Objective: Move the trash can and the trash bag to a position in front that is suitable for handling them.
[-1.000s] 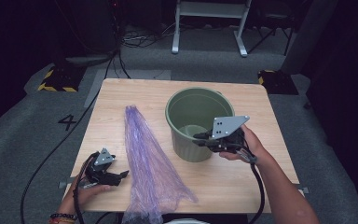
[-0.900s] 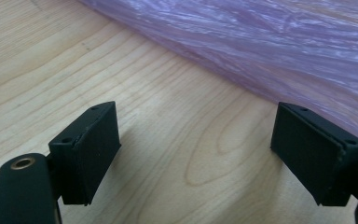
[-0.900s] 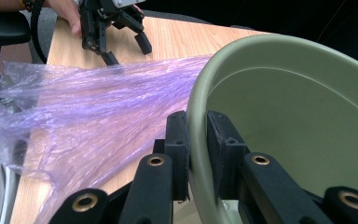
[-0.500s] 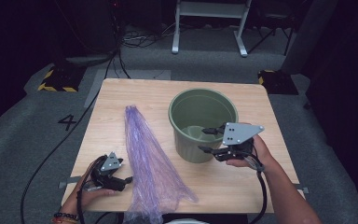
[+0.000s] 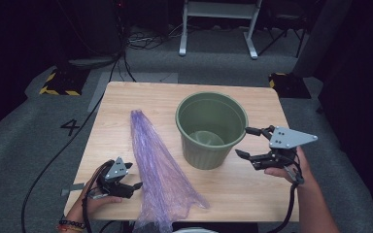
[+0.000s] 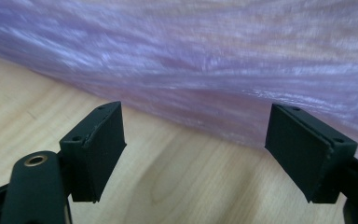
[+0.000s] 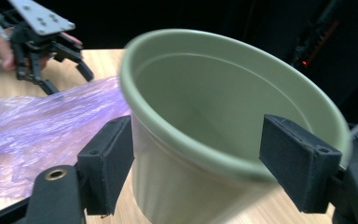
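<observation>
Standing just off the right hand-held gripper [image 5: 246, 143], the round green plastic bucket [image 5: 211, 129] sits upright on the pale wooden counter [image 5: 252, 189], its wall directly ahead of that gripper's tips and not touched by them. The right hand-held gripper's jaws have just been opening and now stand wide apart with nothing between them; in the right gripper view the bucket's rim [image 7: 223, 154] shows beyond the gap between the two black pads [image 7: 109, 163], close ahead. On the far side of the bucket from this gripper lies the long, crinkled purple plastic bag [image 5: 158, 170], flat on the counter and stretching from beside the bucket toward the near edge. The left hand-held gripper [image 5: 137, 185] rests low at the bag's near part, its tips just beside the film; its jaws have just been closing a little yet stand wide, holding nothing. In the left gripper view the bag [image 6: 205, 70] spreads right ahead of the pads [image 6: 100, 149], with bare wood between them
</observation>
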A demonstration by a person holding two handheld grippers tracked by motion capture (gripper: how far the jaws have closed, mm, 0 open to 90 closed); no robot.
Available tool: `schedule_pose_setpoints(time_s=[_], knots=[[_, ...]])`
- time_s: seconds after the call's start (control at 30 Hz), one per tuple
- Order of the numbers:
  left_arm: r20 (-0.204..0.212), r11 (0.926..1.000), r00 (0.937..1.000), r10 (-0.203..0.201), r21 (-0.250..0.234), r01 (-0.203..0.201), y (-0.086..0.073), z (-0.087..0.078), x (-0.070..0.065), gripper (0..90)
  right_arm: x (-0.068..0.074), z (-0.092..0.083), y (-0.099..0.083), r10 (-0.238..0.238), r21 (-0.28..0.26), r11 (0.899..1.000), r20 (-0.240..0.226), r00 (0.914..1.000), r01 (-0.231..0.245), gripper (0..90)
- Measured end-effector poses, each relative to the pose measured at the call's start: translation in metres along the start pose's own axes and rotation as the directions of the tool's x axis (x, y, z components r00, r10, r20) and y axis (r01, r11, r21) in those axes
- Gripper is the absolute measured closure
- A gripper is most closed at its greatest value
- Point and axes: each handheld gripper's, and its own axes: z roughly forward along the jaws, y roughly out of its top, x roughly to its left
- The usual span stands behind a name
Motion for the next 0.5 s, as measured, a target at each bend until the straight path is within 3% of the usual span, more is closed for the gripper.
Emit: schedule_pose_setpoints(time_s=[0.1,0.23,0.37,0.5], knots=[[0.011,0.9989,0.9996,0.025,-0.040,-0.025,0.007,-0.009,-0.001,21.3,-0.011,-0.008,-0.019,0.051,0.016,0.999,0.045,0.9977,-0.052,26.2],[0.034,0.9974,0.9978,0.056,-0.046,-0.054,0.012,-0.011,-0.001,22.7,-0.017,-0.010,-0.034,0.084,0.042,0.995,0.059,0.9947,-0.087,26.3],[0.067,0.9953,0.9938,0.088,-0.044,-0.086,0.020,-0.006,-0.005,22.3,-0.031,-0.012,-0.064,0.130,0.115,0.983,0.094,0.9870,-0.140,29.1],[0.099,0.9941,0.9897,0.103,-0.043,-0.100,0.026,0.002,-0.007,22.2,-0.041,-0.013,-0.086,0.186,0.138,0.970,0.114,0.9758,-0.201,29.1]])
